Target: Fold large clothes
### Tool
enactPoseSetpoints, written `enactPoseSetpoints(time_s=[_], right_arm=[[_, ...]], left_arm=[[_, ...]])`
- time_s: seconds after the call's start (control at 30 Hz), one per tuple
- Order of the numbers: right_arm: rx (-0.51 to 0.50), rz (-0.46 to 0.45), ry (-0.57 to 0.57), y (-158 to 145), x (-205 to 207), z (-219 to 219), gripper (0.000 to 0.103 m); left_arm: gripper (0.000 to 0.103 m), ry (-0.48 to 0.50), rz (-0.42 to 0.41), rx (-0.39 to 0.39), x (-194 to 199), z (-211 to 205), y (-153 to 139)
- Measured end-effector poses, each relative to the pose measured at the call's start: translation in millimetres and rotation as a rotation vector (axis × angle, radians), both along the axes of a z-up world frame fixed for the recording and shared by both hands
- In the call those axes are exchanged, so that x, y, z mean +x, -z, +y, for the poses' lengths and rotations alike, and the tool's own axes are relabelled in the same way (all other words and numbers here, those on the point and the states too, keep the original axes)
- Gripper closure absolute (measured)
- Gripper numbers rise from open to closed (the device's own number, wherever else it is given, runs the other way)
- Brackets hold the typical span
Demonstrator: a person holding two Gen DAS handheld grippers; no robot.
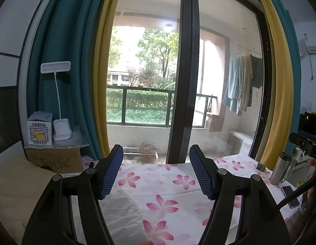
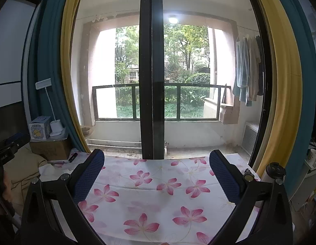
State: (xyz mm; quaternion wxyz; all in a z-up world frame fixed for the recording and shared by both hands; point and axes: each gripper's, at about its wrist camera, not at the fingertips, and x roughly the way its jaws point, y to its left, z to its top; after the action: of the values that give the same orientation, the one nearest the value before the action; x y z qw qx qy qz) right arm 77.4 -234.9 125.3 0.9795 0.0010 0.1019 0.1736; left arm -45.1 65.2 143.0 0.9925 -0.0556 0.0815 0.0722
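**Floral cloth spread flat, both grippers released above it**

Floral cloth [image 1: 158, 194], white with pink flowers, fills the lower middle of the left wrist view, lying flat on the table in front of the glass door [image 1: 182, 71]. The left gripper [image 1: 155, 171] hangs above it with its blue pads [image 1: 110, 173] spread wide and nothing between them; neither pad touches the fabric. A whitish patch of fabric [image 1: 121, 210] lies on the cloth at about 7 o'clock. At 9 o'clock a cardboard box [image 1: 55, 159] carries a small printed carton [image 1: 40, 128] and a white desk lamp [image 1: 62, 130]. At 3 o'clock a steel flask [image 1: 280, 169] stands near the table edge, with a phone [image 1: 290, 196] lying below it.

From the right wrist view, the cloth [image 2: 158, 200] again covers the lower middle, its far edge running along the foot of the door at 12 o'clock. The right gripper [image 2: 156, 177] is released too, pads [image 2: 86, 179] wide apart over the flowers, gripping nothing. A beige cloth [image 2: 21, 173] is bunched at 9 o'clock beside the box [image 2: 51, 149]. A mug [image 2: 313, 158] sits at 3 o'clock.
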Motion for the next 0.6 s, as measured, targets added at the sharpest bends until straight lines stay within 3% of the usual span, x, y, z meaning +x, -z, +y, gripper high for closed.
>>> enactPoseSetpoints(time_s=[0.6], right_arm=[[-0.002, 0.005, -0.002, 1.5, 1.1, 1.2, 0.001]], left_arm=[[0.032, -0.002, 0.003, 0.0, 0.3, -0.9, 1.5]])
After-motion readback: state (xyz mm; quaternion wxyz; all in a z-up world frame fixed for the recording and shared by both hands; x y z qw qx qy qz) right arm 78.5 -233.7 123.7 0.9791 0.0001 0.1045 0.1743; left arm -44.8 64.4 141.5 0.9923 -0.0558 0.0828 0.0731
